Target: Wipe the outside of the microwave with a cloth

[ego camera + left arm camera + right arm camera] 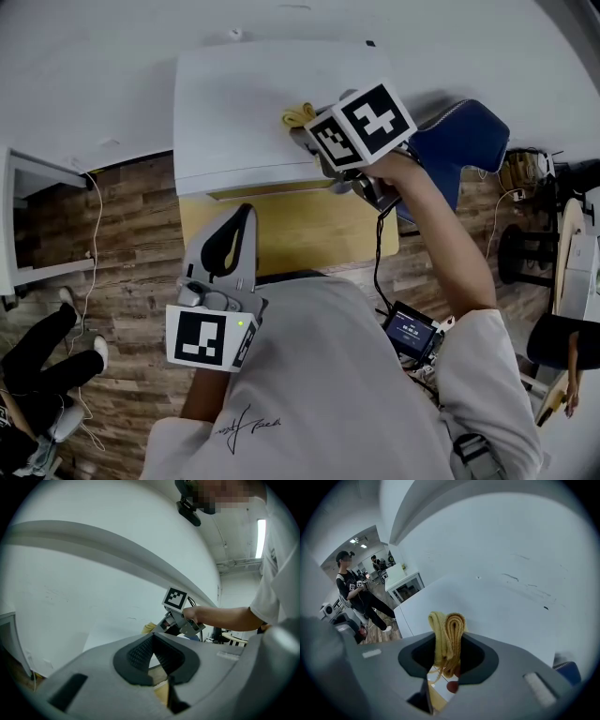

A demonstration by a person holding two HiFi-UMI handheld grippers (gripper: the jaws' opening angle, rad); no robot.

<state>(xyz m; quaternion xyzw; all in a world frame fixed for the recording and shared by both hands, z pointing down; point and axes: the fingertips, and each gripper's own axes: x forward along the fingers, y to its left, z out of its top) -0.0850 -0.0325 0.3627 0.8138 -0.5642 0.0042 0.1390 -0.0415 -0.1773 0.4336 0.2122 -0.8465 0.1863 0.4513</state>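
The white microwave (246,108) stands on a small wooden table (298,236), and I look down on its top. My right gripper (306,128) is over the top's right part, shut on a folded yellow cloth (298,114). In the right gripper view the cloth (448,631) stands pinched between the jaws, with the microwave's top (501,609) just beyond it. My left gripper (246,216) hangs in front of the table, jaws together with nothing between them. The left gripper view shows its pads (140,652) meeting, and the right gripper's marker cube (176,599) by the cloth (149,628).
A blue chair (461,139) stands right of the microwave. A white cabinet (26,220) is at the left, with a cable hanging beside it. A person in black (39,349) sits low left. A small screen device (412,330) hangs by my right side. People (352,591) stand further off.
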